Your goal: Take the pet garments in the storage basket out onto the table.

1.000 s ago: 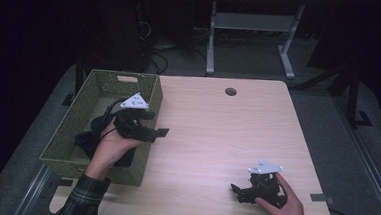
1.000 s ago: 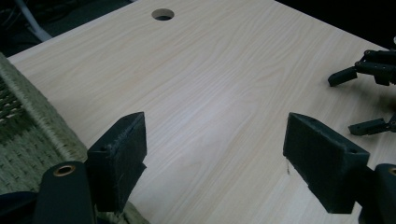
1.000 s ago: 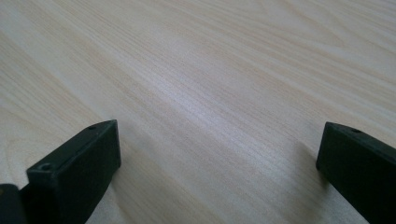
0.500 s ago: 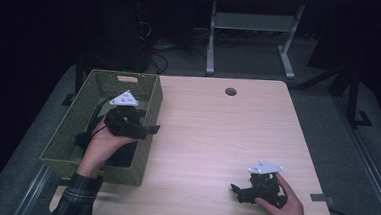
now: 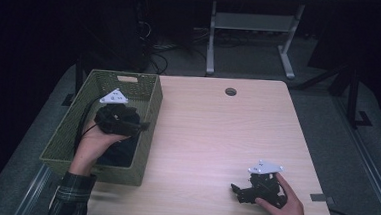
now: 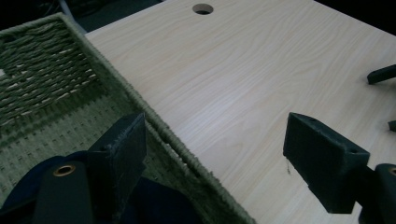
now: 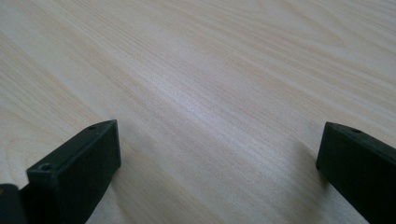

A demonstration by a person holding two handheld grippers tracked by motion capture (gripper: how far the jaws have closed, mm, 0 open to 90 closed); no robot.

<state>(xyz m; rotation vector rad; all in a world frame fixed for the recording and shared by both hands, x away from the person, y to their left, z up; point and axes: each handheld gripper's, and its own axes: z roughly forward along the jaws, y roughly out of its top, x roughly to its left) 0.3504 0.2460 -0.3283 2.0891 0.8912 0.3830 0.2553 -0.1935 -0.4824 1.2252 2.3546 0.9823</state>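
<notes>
A green woven basket [image 5: 149, 92] stands on the left part of the light wooden table [image 5: 217, 134]. A dark blue cloth [image 5: 119, 154] lies inside it. My left gripper [image 5: 143, 126] hovers over the basket and points right. In the left gripper view it [image 6: 215, 158] is open and straddles the basket's right rim [image 6: 154, 121], with the cloth [image 6: 159, 205] under its left jaw. My right gripper [image 5: 234, 189] rests low at the table's front right, pointing left. Seen in the right gripper view, it [image 7: 215, 158] stands open over bare wood.
A round cable hole [image 5: 230, 91] sits near the table's far edge. The left gripper's cable [image 5: 83, 121] trails inside the basket. The tips of the right gripper [image 6: 380, 74] show at the right edge of the left gripper view. A metal stand [image 5: 253, 26] is on the floor behind.
My left gripper has drawn back leftward from over the table to above the basket. The right gripper has stayed where it was.
</notes>
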